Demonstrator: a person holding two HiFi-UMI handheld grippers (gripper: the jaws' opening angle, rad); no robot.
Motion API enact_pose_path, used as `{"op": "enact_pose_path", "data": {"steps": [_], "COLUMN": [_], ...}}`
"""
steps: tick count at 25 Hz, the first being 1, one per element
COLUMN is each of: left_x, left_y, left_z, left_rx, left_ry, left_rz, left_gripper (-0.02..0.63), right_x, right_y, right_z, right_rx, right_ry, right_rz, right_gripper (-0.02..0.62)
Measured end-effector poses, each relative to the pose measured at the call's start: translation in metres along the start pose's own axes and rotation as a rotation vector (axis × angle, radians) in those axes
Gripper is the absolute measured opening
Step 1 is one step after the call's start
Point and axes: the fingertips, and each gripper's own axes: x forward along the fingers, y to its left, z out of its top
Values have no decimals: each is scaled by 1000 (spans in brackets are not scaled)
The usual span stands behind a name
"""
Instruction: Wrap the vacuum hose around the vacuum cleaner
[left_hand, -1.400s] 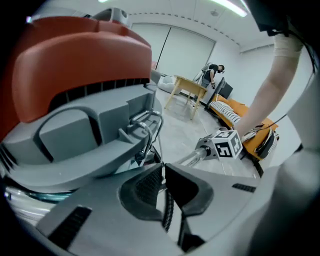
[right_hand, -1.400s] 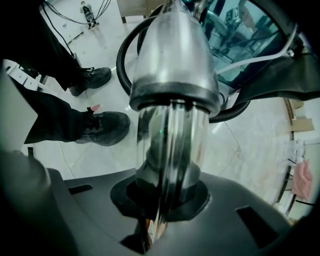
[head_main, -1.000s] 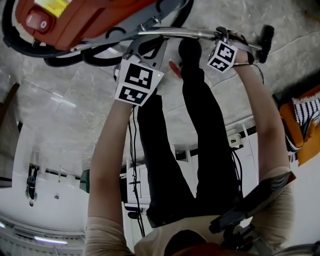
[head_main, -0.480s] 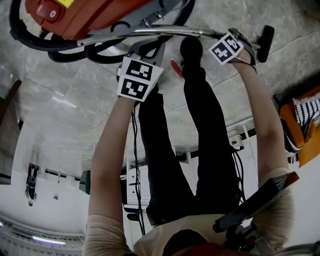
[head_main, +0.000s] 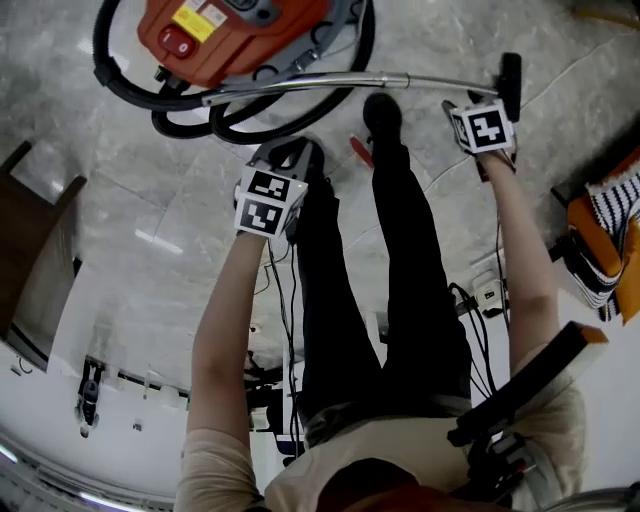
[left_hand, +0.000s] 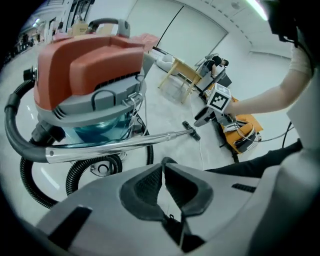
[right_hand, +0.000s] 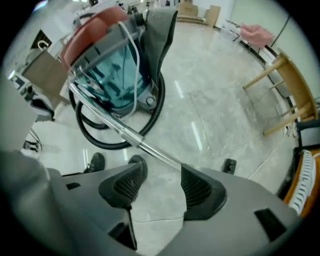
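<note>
Grey marble floor (head_main: 150, 200): the ribbed vacuum hose (head_main: 120, 85) looks light and springy, best pinched at its far-left loop; left gripper (left_hand: 162, 167) closed, empty; right gripper (right_hand: 160, 172) just opened, empty.

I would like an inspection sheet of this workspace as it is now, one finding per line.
Surface: grey marble tile floor, glossy.
Job's things: orange-red canister vacuum cleaner; black ribbed hose curled round it; chrome wand tube across the hose loops.
Clutter: small red item by black shoe.
Grippers: left gripper shut, empty; right gripper has just been opening, nothing between jaws.
Cables: black cords near white power strip.
Surroundings: wooden chair.
</note>
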Motion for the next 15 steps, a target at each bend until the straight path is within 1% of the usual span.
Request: {"op": "enact_pose_path", "data": {"steps": [3, 7, 8, 10, 11, 13, 15], "left_x": [-31, -64, -74, -96, -107, -133, -160], "left_y": [-11, -34, -37, -47, -56, -76, -93], "left_z": [11, 31, 38, 48, 50, 51, 51], "left_rx": [0, -19, -16, -1, 8, 16, 0], "left_ry": [-5, -31, -45, -67, -73, -82, -94], "left_rz": [20, 20, 23, 28, 26, 18, 15], "left_gripper": [21, 21, 21, 21, 21, 21, 21], "right_x": [-42, -93, -105, -133, -148, -181, -219], "right_y": [33, 69, 79, 95, 103, 120, 133], "right_z": [20, 32, 39, 51, 53, 55, 63], "right_rx": [42, 142, 169, 207, 212, 193, 192], "right_ry": [-111, -193, -222, -289, -315, -346, -386], "right_rz": [73, 193, 220, 242, 245, 242, 256], "right_gripper": [244, 241, 219, 27, 5, 5, 5]}}
